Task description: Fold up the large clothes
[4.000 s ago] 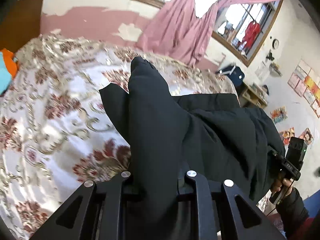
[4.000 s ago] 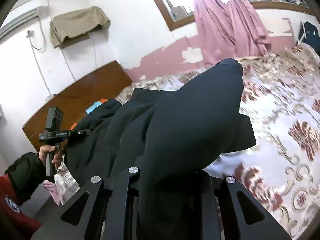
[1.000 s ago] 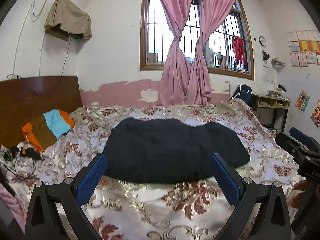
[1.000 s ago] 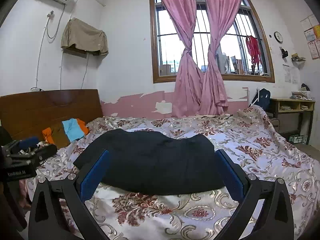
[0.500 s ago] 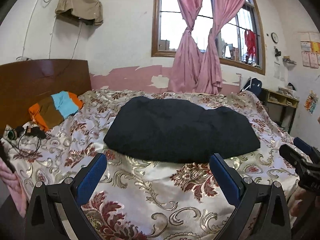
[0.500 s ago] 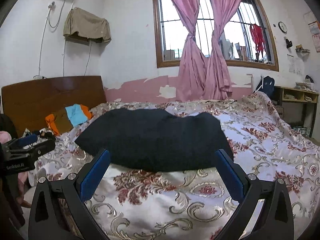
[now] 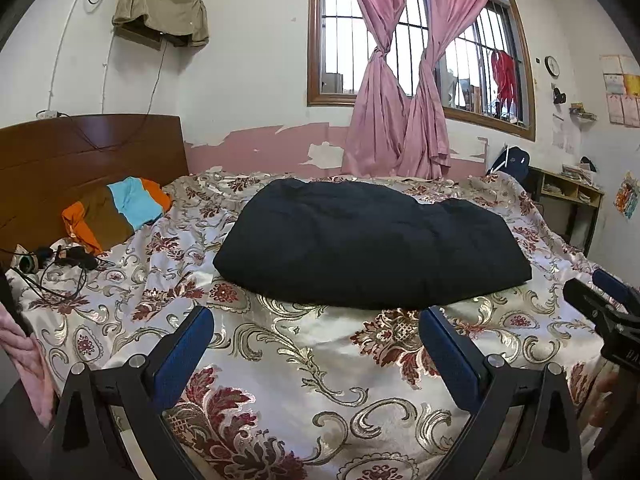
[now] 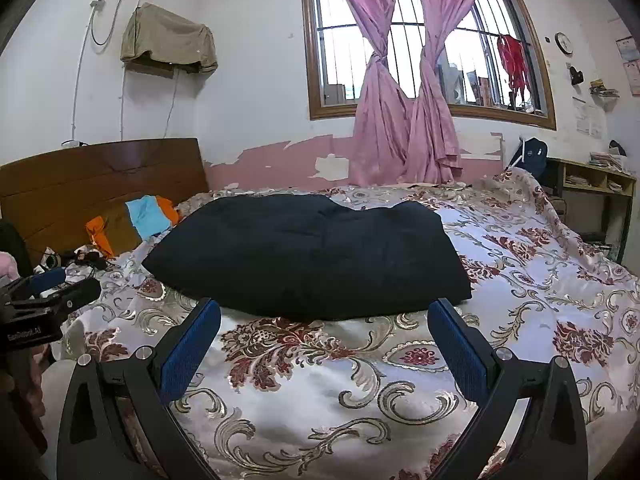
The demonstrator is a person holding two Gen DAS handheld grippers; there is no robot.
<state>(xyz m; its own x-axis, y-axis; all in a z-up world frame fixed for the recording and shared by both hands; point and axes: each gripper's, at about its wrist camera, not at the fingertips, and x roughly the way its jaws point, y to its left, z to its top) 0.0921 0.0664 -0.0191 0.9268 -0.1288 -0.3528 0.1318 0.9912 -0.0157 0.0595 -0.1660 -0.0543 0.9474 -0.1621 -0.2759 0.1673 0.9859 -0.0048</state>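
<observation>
On the floral bedspread (image 7: 304,364) the black garment (image 7: 368,240) lies folded mid-bed; your left gripper (image 7: 316,346) and right gripper (image 8: 324,340) hover before it, fingers spread and empty, likely because this fold is done.

Right tool (image 7: 612,312) cut off at frame edge; wall posters (image 7: 620,88) unreadable.

Both wrist cameras face the bed (image 7: 304,376) from its near edge.

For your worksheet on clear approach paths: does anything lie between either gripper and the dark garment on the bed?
Nothing visible does. Only bare floral bedspread separates the open left gripper and open right gripper from the dark garment.
</observation>
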